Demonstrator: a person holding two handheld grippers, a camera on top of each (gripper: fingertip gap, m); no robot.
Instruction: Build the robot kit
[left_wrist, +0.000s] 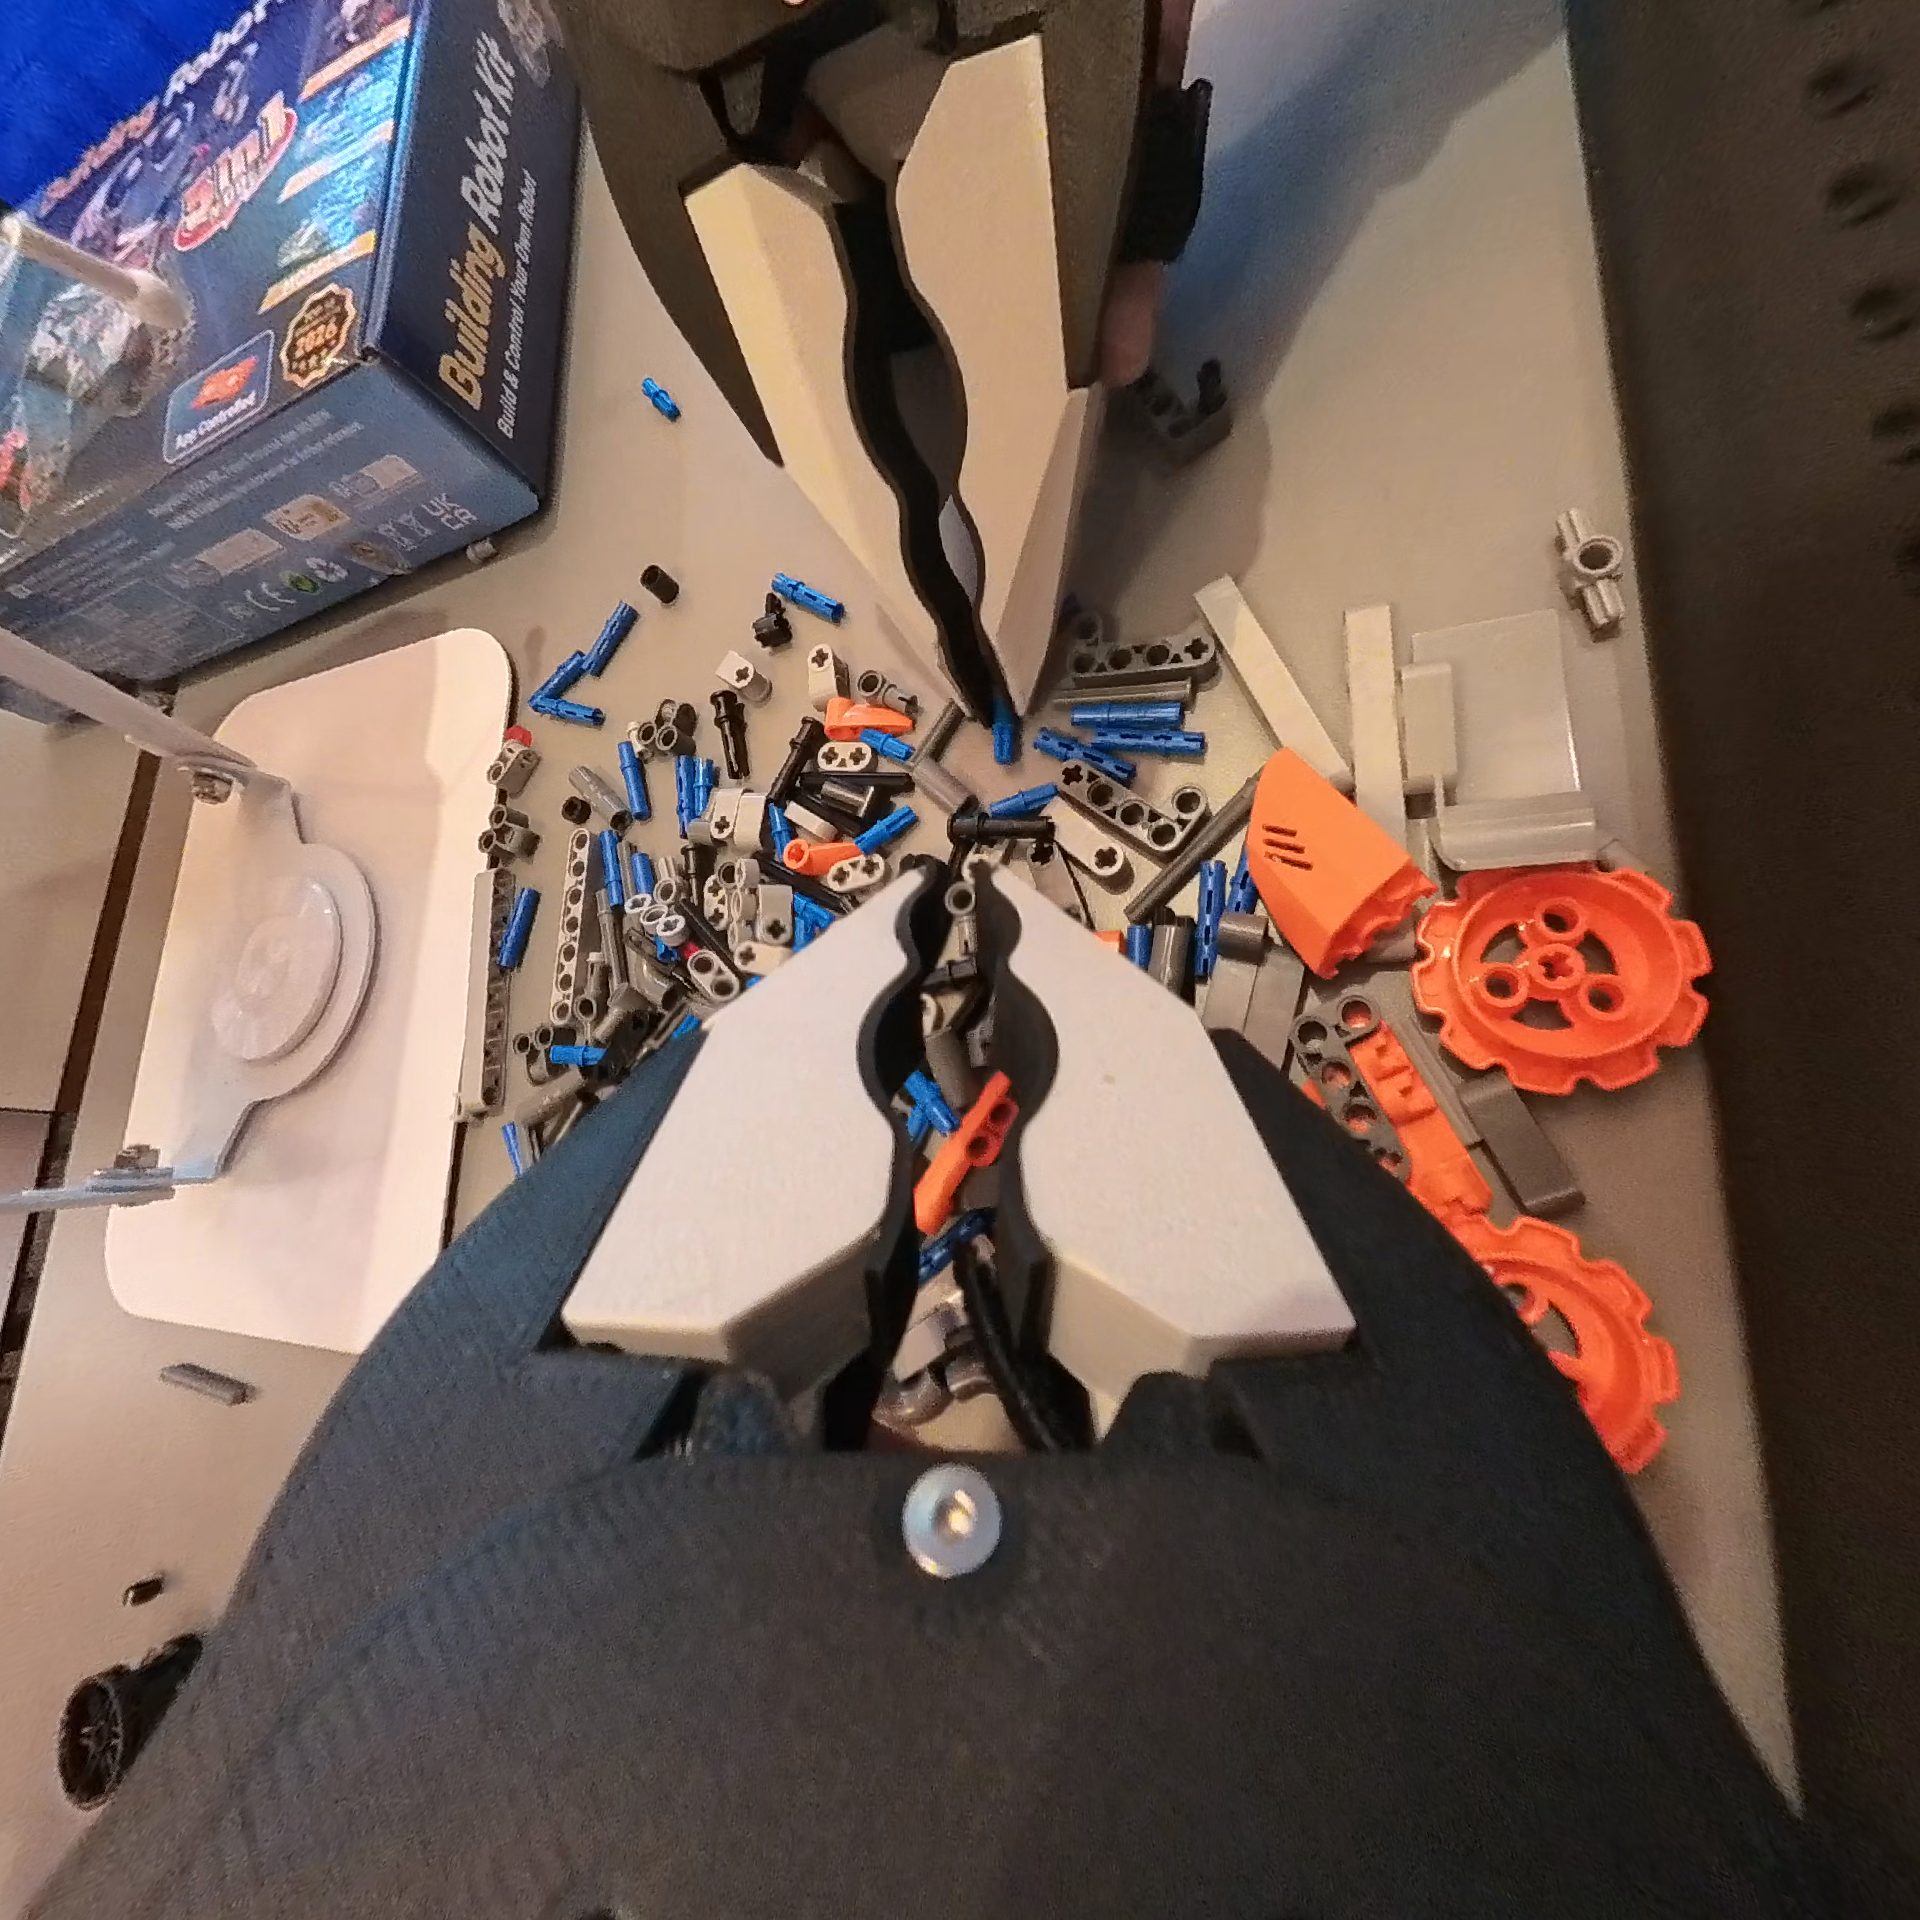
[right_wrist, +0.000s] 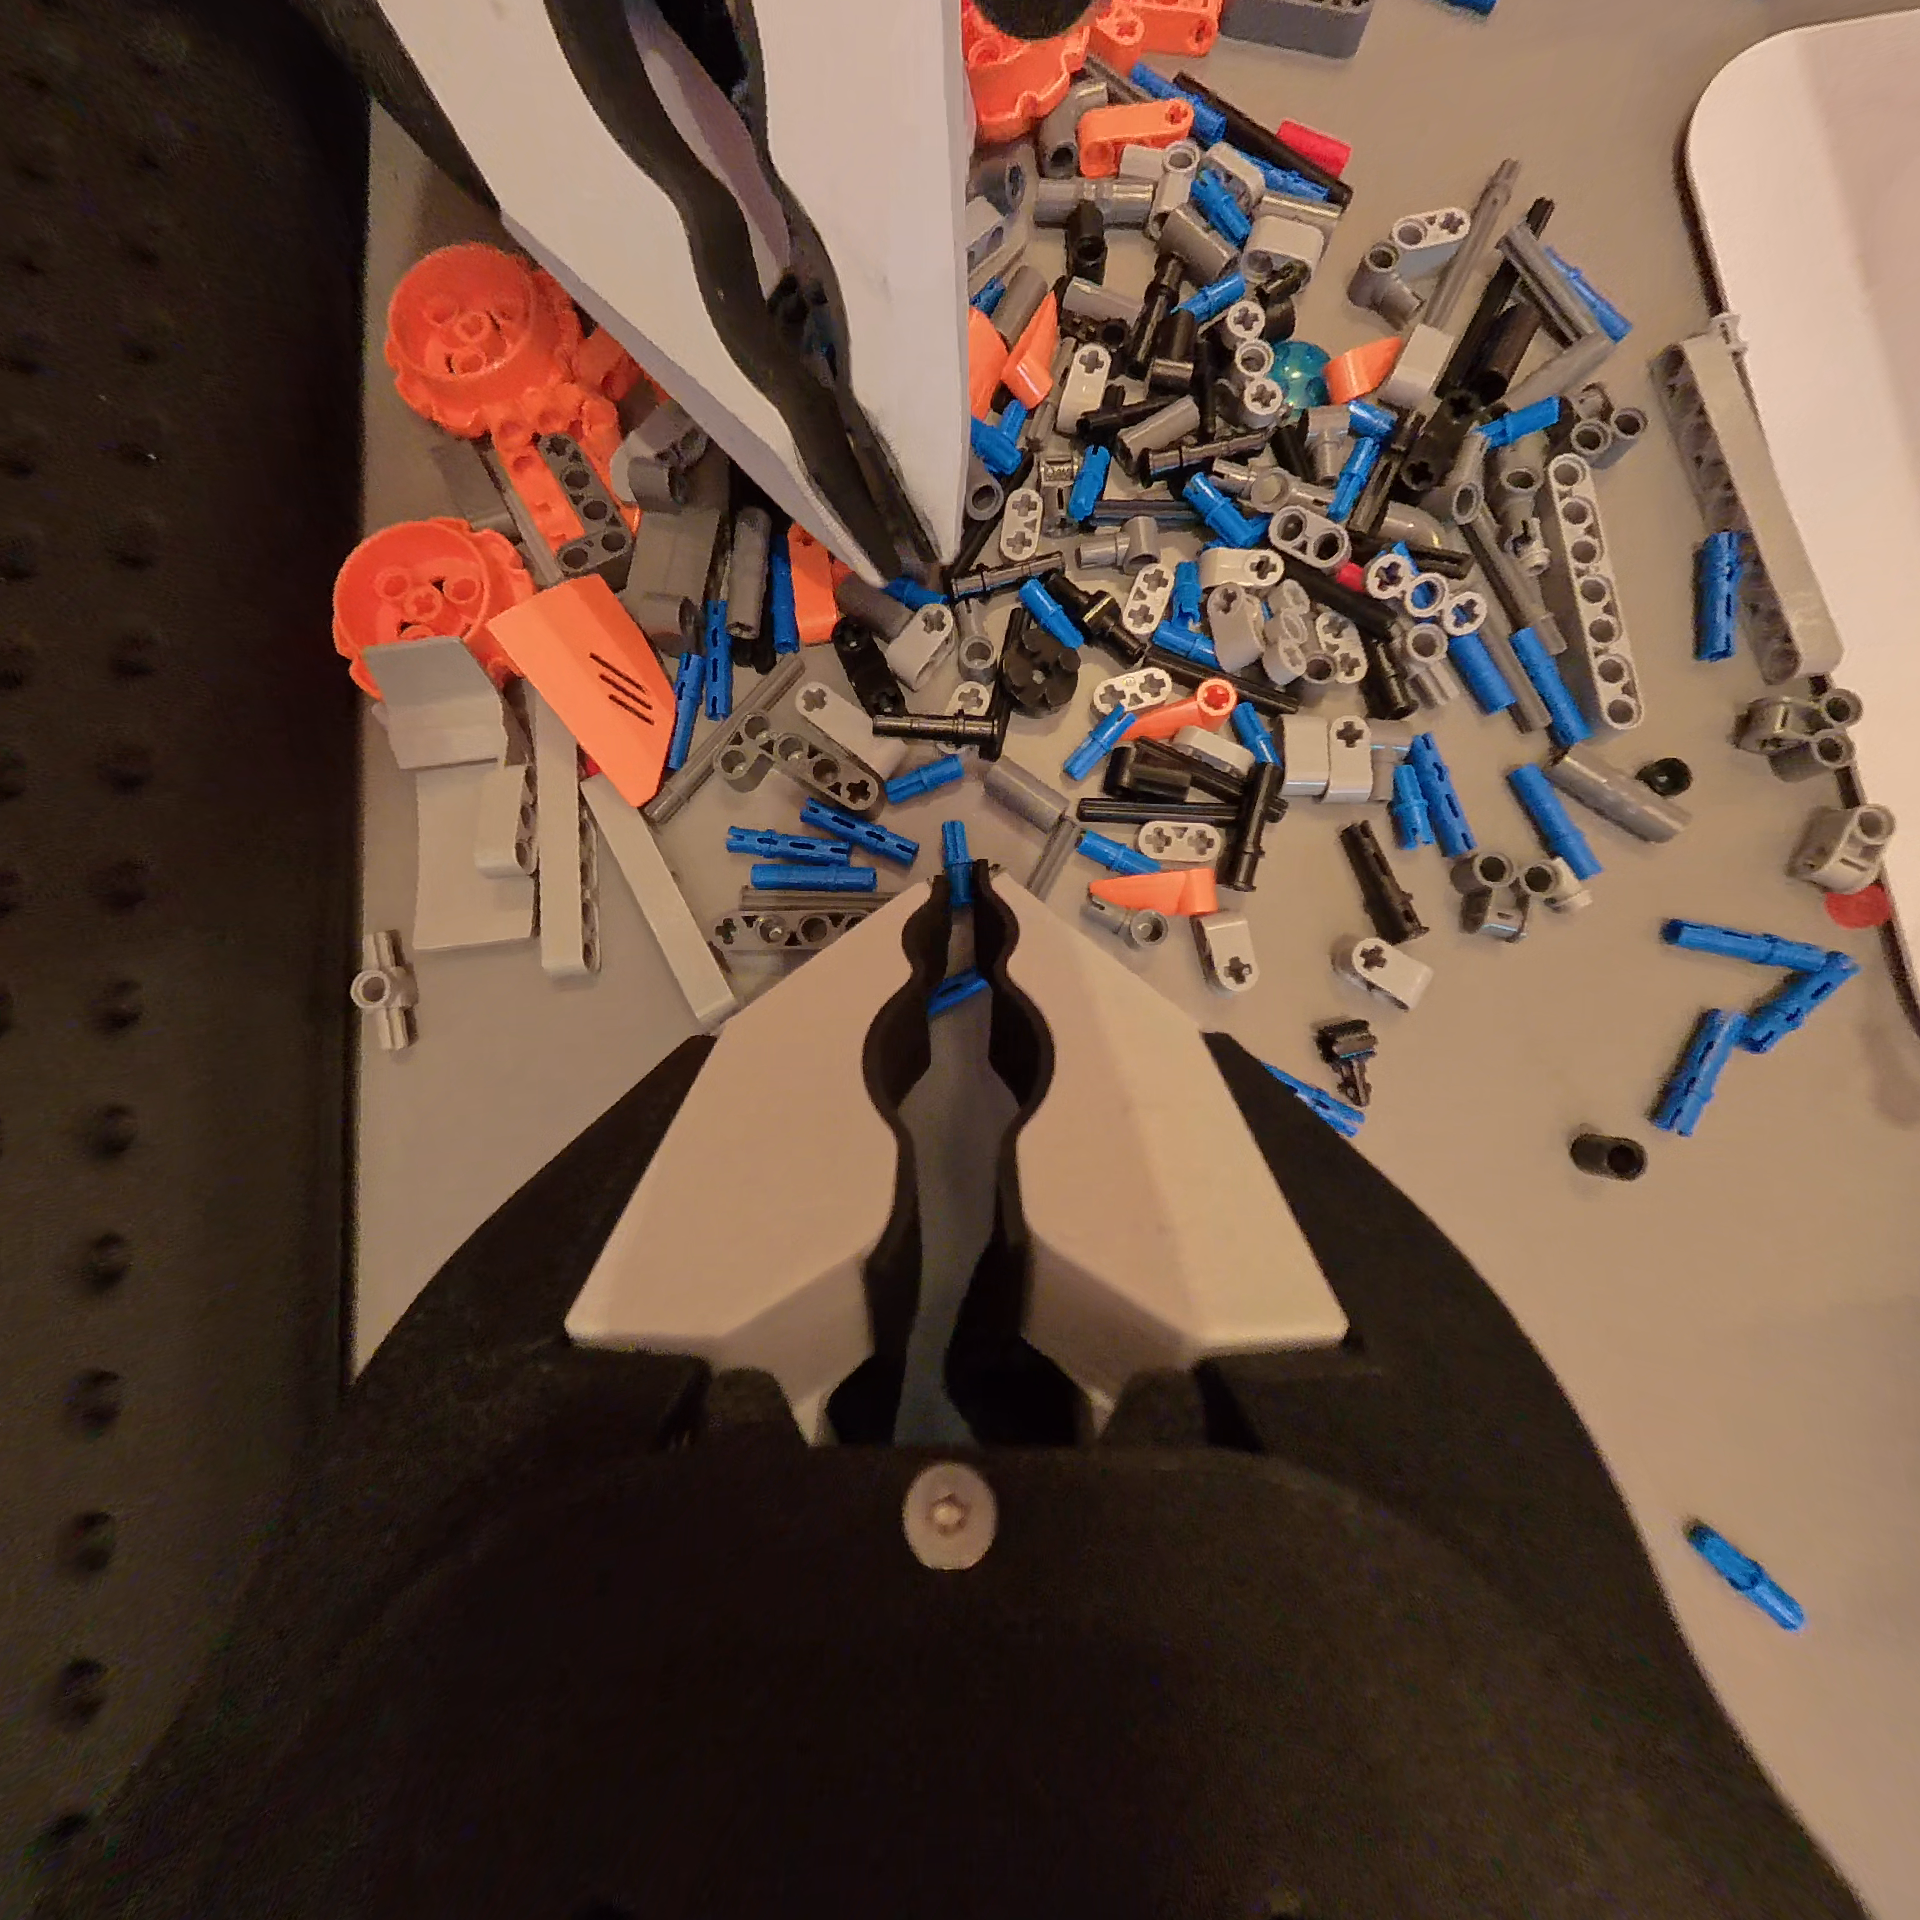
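Both tongs point down into one scatter of small plastic building pieces on a grey table (left_wrist: 1403, 343). Seen from its own camera, the right gripper (right_wrist: 961, 883) has its fingers drawn narrow, pinching a short blue pin (right_wrist: 957, 857) at the very tips, with the pin's free end sticking out ahead of them just above the tabletop; the left wrist view shows the same pin (left_wrist: 1003, 727) caught between those tips from the far side. The left gripper (left_wrist: 951, 883) has its fingers almost together over the thickest part of the heap; a black pin (left_wrist: 1003, 828) lies just past the tips, but I cannot tell whether anything is actually clamped there. Around the tips lie many loose blue pins, grey and black connectors and grey beams with holes (right_wrist: 1595, 592). On one edge of the pile sit orange toothed wheels (left_wrist: 1558, 982), an orange curved panel (left_wrist: 1330, 862) and pale grey flat panels (left_wrist: 1496, 707). A white tray (left_wrist: 343, 987) lies just beside the heap on the other side, with a metal bracket and a round clear disc over it. A blue printed cardboard box (left_wrist: 312, 343) stands near the tray, apart from the pieces. A dark studded mat (right_wrist: 156, 727) borders the table beyond the wheels.
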